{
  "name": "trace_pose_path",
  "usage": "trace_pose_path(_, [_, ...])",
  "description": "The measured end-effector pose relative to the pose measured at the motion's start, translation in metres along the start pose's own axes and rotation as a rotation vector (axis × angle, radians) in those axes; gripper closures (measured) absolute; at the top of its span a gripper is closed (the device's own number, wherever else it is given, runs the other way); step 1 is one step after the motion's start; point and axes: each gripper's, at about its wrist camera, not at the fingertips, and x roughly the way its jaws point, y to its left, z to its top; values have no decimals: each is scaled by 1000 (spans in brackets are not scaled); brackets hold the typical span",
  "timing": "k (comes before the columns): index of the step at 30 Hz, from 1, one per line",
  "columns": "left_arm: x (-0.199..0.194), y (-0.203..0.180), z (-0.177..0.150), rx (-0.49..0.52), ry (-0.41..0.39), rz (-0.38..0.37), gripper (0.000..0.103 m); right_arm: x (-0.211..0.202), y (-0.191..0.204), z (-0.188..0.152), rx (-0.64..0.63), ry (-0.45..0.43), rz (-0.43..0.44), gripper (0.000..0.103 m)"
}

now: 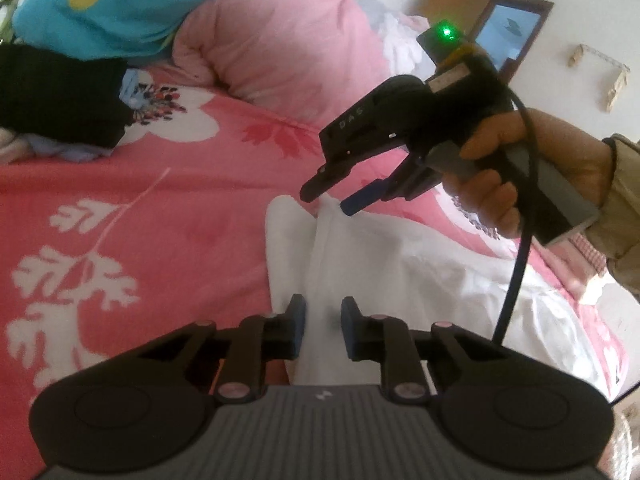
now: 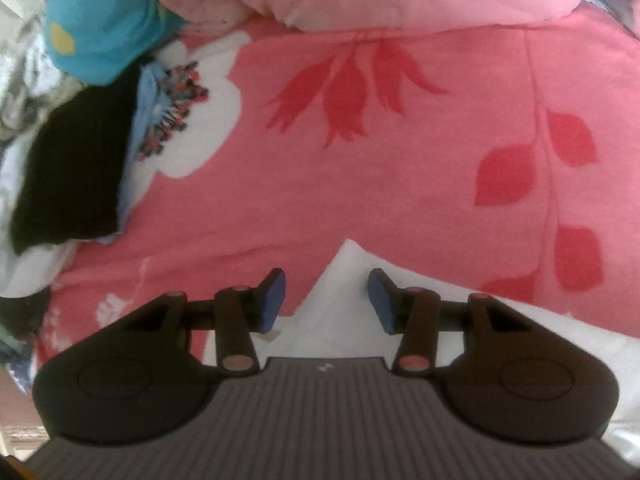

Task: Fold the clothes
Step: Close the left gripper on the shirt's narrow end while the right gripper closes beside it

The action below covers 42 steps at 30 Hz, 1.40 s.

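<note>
left gripper [image 1: 322, 326] nearly closed around a ridge of the white garment [image 1: 400, 280], grip unclear; right gripper [image 1: 334, 200] jaws apart over its far corner. garment bunched on pink bedsheet [image 1: 180, 220]; folding barely begun. dark folded pile [image 1: 56, 100] far left.

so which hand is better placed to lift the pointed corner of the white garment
Right. The right tool sits open at the pointed corner of the white garment, one finger on each side of it. The left tool straddles a fold further back, nearer the person.

White garment [image 2: 340, 280] between seemingly parted pads [image 2: 276, 296]
</note>
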Motion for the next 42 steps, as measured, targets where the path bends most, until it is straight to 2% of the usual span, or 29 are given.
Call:
trace_pose_path(4, [0, 0, -2, 8, -6, 11, 97, 7, 11, 1, -48, 9, -55, 60])
trace_pose_path(7, [-2, 0, -3, -5, -15, 4, 99, 6, 16, -4, -96, -7, -96, 74])
trace_pose_path(10, [-4, 3, -2, -33, -23, -12, 99, 0, 13, -7, -106, -37, -97, 93])
trace_pose_path(11, [-4, 4, -2, -42, -25, -18, 99, -2, 12, -8, -107, -48, -91, 95])
trace_pose_path(17, [-12, 11, -2, -87, -40, -49, 100, -23, 15, -17, -132, -150, -43, 98])
trace_pose_path(22, [-20, 20, -7, -137, -36, -87, 100, -34, 24, -22, -167, -199, -19, 98])
trace_pose_path(32, [-37, 32, -19, -165, -48, -101, 100, -26, 47, -38, -230, -238, 15, 98])
trace_pose_path(42, [-39, 40, -19, -189, -51, -90, 100, -16, 61, -35, -254, -253, 24, 98])
